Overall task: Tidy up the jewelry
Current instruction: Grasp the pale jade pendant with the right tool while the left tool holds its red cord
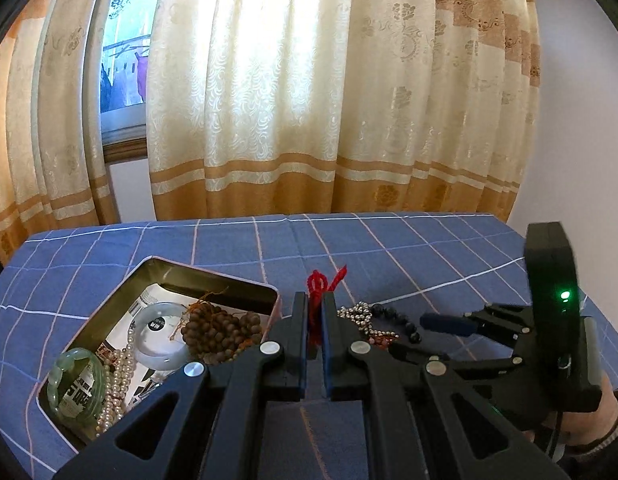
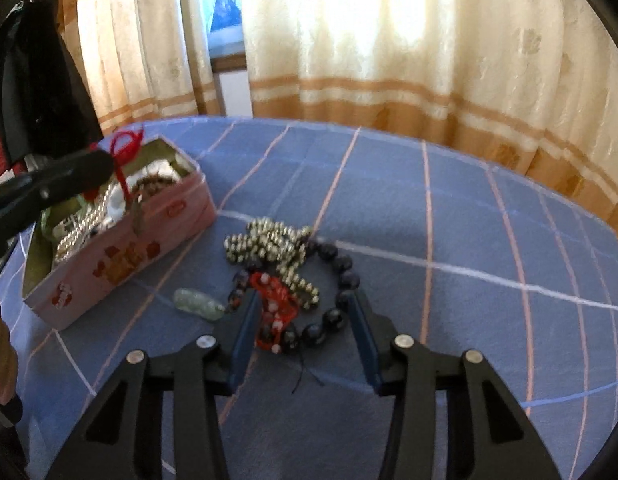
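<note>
The left gripper is clenched on a red cord, holding it up just beside the open tin, which already holds a jade bangle, pearls and brown beads. The right gripper stands spread around a heap on the blue checked cloth: dark beads, a red bracelet and silver beads. Its pads seem not to press anything, though blur makes that uncertain. A pale green pendant lies near the tin.

1. Your right-wrist view is motion-blurred — the silver bead strand shows only as smeared dots.
2. Your left gripper hides most of the red cord.
3. Tin — near corner covered.
</note>
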Demonstrator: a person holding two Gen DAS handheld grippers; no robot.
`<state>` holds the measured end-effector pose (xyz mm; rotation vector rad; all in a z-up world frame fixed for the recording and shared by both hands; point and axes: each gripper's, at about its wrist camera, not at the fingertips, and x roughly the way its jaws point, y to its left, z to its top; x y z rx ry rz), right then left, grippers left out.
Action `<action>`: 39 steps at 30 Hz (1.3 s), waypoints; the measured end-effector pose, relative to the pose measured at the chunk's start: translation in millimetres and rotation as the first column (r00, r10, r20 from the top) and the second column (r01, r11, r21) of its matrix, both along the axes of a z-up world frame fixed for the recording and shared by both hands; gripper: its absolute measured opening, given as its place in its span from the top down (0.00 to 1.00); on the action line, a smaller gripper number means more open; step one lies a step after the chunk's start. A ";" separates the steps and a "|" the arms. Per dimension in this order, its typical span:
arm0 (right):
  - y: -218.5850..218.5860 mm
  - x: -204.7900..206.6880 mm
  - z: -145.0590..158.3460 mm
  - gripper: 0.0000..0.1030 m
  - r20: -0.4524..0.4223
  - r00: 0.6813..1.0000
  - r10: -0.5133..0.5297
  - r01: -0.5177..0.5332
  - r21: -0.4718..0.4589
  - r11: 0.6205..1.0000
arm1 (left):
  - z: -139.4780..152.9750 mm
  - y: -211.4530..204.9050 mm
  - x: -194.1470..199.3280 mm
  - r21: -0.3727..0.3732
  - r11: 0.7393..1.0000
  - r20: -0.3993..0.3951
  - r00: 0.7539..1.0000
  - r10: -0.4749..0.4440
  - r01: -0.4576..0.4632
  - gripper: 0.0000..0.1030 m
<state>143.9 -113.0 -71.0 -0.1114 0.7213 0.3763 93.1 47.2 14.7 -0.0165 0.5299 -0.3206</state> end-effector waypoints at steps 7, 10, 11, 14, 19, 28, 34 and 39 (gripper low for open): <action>11.5 7.0 3.0 0.50 0.022 1.000 0.016 -0.015 -0.032 0.999 | 0.0 4.2 1.9 -0.008 1.000 0.001 1.000 0.009 -0.009 0.95; 20.6 11.2 -2.2 0.62 -0.009 0.999 0.044 -0.044 -0.062 0.997 | -0.1 4.9 2.5 -0.011 1.000 -0.003 1.000 0.008 -0.008 0.95; 22.4 12.2 -4.3 0.73 -0.019 0.999 0.043 -0.045 -0.076 0.996 | -0.2 4.9 2.5 -0.008 1.000 -0.001 1.000 0.010 -0.010 0.95; 24.5 11.8 -6.0 0.92 -0.025 0.999 0.047 -0.049 -0.094 0.994 | -0.6 8.0 3.1 -0.016 1.000 -0.002 1.000 0.018 -0.018 0.95; 13.5 -8.1 12.1 0.96 0.084 0.996 0.016 -0.013 -0.037 0.999 | 0.7 14.6 1.1 -0.028 0.999 0.017 0.999 0.035 -0.035 0.95; 4.4 -1.3 19.4 0.93 0.080 0.997 0.015 -0.019 0.053 0.998 | 1.5 19.7 0.7 -0.041 0.998 0.027 0.999 0.045 -0.044 0.95; 17.5 2.5 3.9 0.53 0.035 0.999 0.028 -0.027 -0.040 0.999 | 0.9 19.2 0.8 -0.041 0.998 0.015 0.999 0.038 -0.037 0.95; 20.2 11.1 -5.9 0.61 -0.019 0.999 0.027 -0.028 -0.075 0.997 | 1.5 20.5 -0.1 -0.052 0.998 0.012 0.999 0.034 -0.033 0.95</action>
